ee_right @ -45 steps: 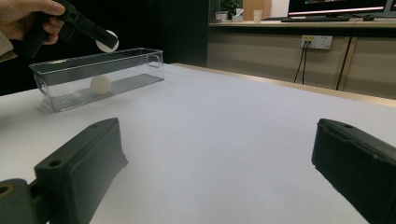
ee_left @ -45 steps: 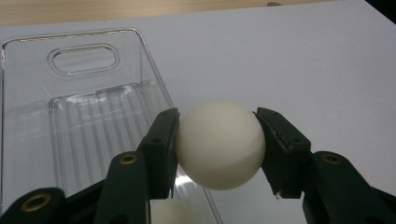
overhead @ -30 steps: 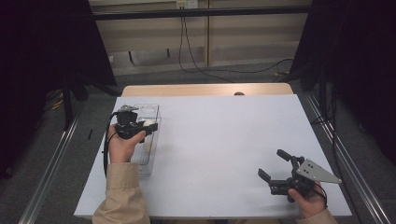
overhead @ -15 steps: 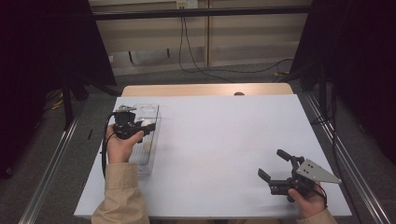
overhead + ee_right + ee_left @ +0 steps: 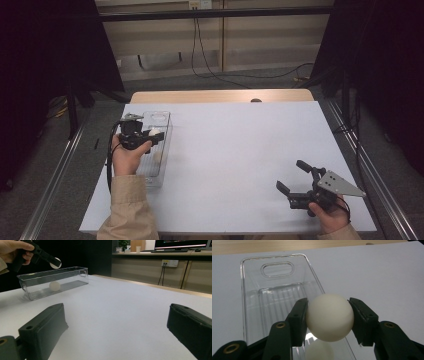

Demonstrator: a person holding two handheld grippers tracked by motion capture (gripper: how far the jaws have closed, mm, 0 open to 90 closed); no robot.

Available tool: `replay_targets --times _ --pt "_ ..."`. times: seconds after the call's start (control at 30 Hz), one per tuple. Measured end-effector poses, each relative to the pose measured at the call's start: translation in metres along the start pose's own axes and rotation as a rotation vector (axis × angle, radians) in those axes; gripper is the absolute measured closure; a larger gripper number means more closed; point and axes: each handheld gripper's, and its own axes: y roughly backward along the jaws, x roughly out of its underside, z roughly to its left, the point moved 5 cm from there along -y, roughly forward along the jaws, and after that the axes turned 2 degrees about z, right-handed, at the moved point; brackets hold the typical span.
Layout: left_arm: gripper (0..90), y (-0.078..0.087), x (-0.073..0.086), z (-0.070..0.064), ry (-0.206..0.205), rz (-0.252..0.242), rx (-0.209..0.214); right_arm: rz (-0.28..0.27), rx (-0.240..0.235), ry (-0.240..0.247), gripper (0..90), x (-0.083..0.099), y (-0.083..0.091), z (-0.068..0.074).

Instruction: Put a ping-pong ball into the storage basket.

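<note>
A clear plastic bin (image 5: 163, 121) (image 5: 252, 287) (image 5: 32, 277) lies at the left of the white table. My left gripper (image 5: 156, 135) (image 5: 329, 317) hovers over the bin, shut on a white ball (image 5: 155, 133) (image 5: 329, 316) (image 5: 55, 262). A second white ball (image 5: 157, 156) (image 5: 319, 351) (image 5: 54, 286) rests on the bin's floor, below the held one. At the table's front right, my right gripper (image 5: 292, 176) (image 5: 117, 332) stands open above the bare tabletop, with nothing between its jaws.
The white table top (image 5: 240, 150) stretches bare between the bin and my right gripper. A wooden strip (image 5: 220, 96) runs along its far edge. Metal rails (image 5: 370, 165) flank both sides, and cables (image 5: 210, 65) lie on the floor beyond.
</note>
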Motion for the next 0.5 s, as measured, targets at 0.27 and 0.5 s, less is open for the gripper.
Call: replay_targets --times 0.27,0.5 --pt "51.1 -0.0013 0.0033 0.0058 0.004 0.009 -0.019 -0.001 0.000 0.002 1.5 -0.0002 -0.0003 -0.0001" --pt "51.2 0.0002 0.0048 0.0104 0.011 0.005 -0.038 -0.002 0.000 0.003 1.5 -0.0003 0.0000 -0.0001"
